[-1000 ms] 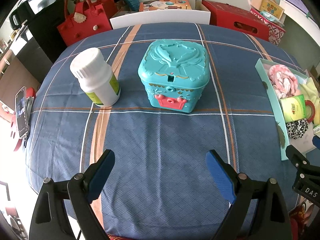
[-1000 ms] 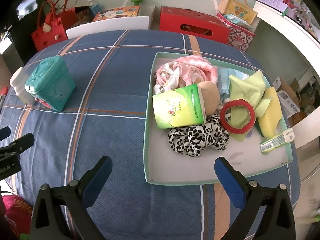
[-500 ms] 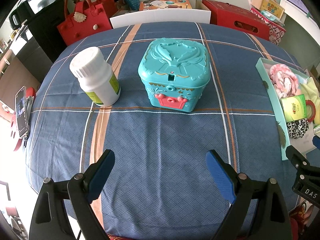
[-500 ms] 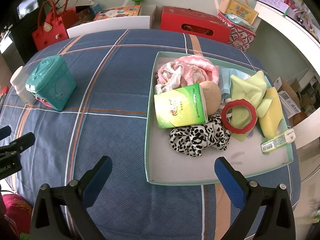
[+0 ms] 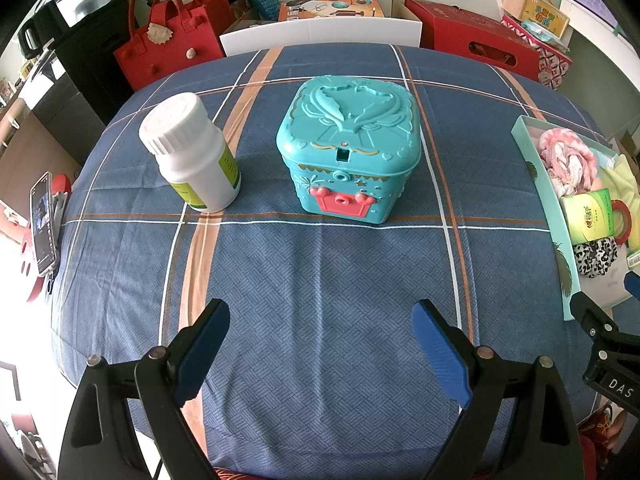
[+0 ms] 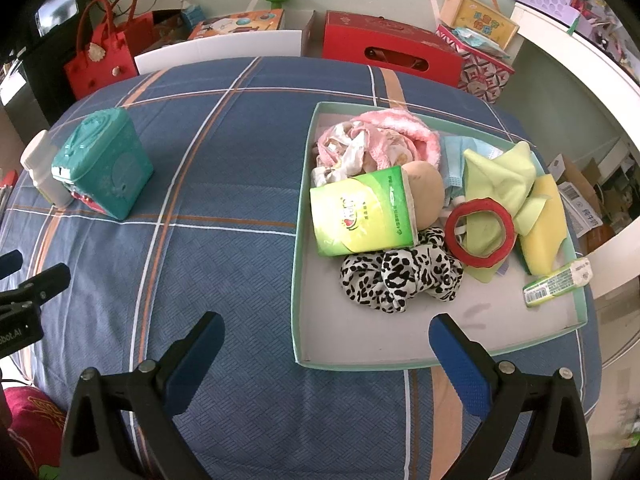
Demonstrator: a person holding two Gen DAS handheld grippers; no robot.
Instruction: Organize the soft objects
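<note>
On the blue plaid tablecloth (image 5: 320, 280), teal toy chest (image 5: 349, 148) and white pill bottle (image 5: 192, 156) standing beyond the left gripper (image 5: 320, 344), leopard scrunchie (image 6: 400, 276) lying in the tray (image 6: 304, 280) ahead of the right gripper (image 6: 326, 352), both hanging wide apart, gripping nothing.

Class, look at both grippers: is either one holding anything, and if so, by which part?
Nothing is held. The left gripper and the right gripper are both open, with only the tablecloth between their fingers.

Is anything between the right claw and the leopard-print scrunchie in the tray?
Nothing visible. The open right claw hangs over the tray's near rim; only bare tray floor lies before the leopard-print scrunchie.
</note>
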